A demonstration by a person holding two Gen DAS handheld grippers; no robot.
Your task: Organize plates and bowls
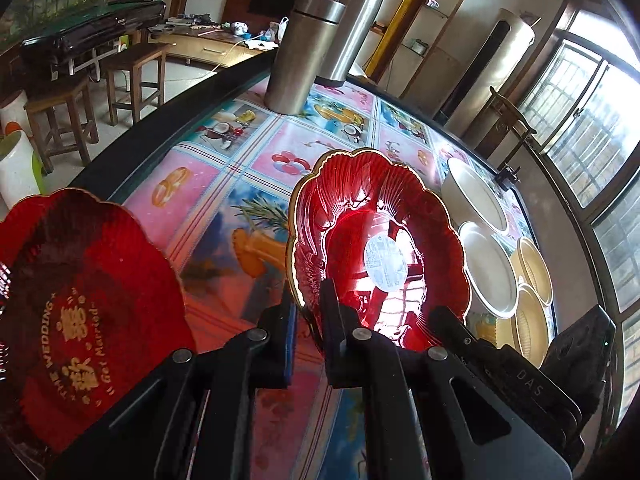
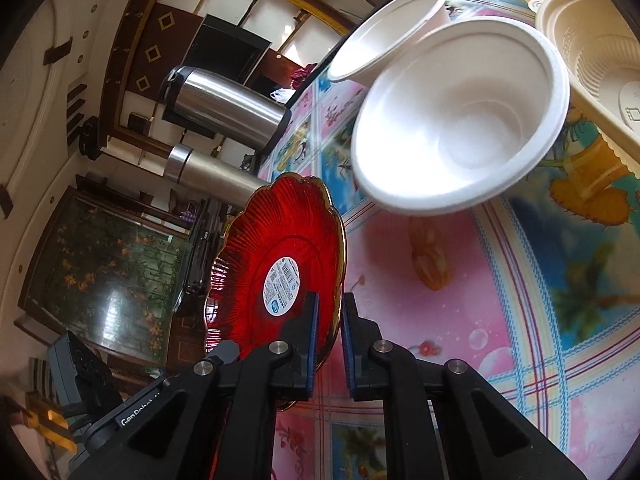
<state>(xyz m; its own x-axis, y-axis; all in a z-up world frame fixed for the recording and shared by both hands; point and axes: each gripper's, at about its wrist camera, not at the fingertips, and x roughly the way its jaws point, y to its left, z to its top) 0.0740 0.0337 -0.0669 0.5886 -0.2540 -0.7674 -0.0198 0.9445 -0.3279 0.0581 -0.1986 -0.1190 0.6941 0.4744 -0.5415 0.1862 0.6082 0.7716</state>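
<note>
A red scalloped plate (image 1: 380, 248) with a gold rim and a white sticker hangs tilted above the flowered tablecloth (image 1: 240, 168). My left gripper (image 1: 310, 320) is shut on its near rim. The black body of the other gripper (image 1: 516, 372) reaches the plate's lower right rim. In the right wrist view, the same red plate (image 2: 280, 272) stands almost on edge, and my right gripper (image 2: 330, 336) is shut on its gold rim. Another red plate (image 1: 88, 312) with gold wedding lettering lies at the left.
Two white bowls (image 1: 488, 268) (image 2: 460, 120) and beige ribbed bowls (image 1: 532, 272) (image 2: 592, 40) stand at the right of the table. Two steel flasks (image 1: 304, 52) (image 2: 224, 104) stand at the far edge. The table's dark curved rim (image 1: 160, 120) runs along the left, with wooden stools beyond.
</note>
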